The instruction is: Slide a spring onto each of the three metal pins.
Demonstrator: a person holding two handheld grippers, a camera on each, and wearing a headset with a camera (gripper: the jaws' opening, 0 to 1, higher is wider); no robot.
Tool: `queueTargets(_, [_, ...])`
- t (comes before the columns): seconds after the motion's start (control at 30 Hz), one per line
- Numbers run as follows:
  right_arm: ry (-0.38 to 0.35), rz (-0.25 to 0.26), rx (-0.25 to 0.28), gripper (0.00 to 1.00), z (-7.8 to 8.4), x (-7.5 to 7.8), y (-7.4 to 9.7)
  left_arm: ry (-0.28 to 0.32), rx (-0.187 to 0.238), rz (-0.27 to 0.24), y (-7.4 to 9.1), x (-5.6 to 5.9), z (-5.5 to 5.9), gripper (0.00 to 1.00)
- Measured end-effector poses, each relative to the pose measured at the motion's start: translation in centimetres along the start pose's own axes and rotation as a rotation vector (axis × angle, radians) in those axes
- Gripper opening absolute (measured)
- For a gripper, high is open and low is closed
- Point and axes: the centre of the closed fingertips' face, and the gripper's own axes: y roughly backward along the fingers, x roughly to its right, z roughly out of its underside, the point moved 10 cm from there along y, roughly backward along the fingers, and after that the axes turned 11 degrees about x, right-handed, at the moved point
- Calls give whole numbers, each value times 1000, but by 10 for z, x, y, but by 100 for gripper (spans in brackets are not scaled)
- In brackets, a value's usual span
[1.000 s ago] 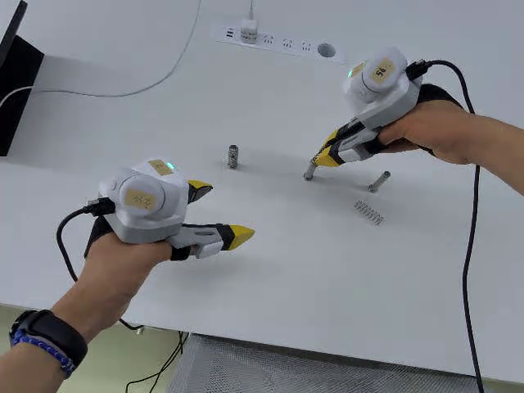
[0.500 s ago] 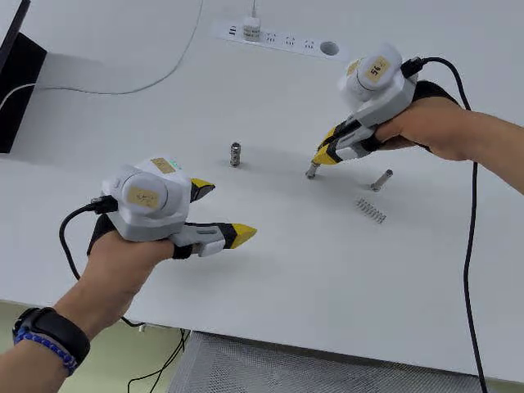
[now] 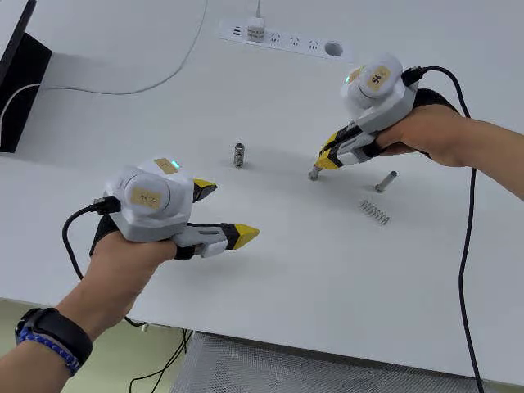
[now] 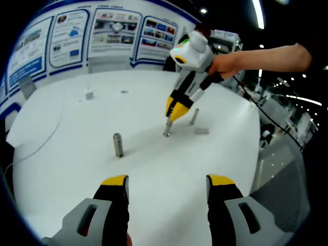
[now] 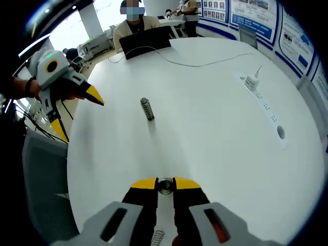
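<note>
Progress was judged at about one of three, with the second in hand. The left pin (image 3: 238, 155) was seen upright with a spring coiled round it, so it was counted as done. The middle pin (image 3: 313, 173) was gripped at its top: the right gripper (image 3: 326, 160) was pinched closed on a small round metal end there. Whether that end was spring or bare pin could not be told. The right pin (image 3: 385, 181) was seen bare, near the loose spring (image 3: 373, 212).

That spring was lying flat on the table (image 3: 270, 278), long axis diagonal in the head view, far end toward the right pin, near end toward the person. The pins' long axes were read as vertical, and their lean was put down to perspective.

The left gripper (image 3: 225, 211) was held with jaws apart and empty, well apart from the pins, tips aimed toward them
</note>
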Motion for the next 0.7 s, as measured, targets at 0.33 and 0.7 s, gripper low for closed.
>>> queueTargets(0.33, [18,20,-10,12,6,-3,-5,1,-6,2,-1,0,0,62])
queueTargets(0.7, [10,20,-8,12,8,-7,-12,2,-7,2,0,4,-2,62])
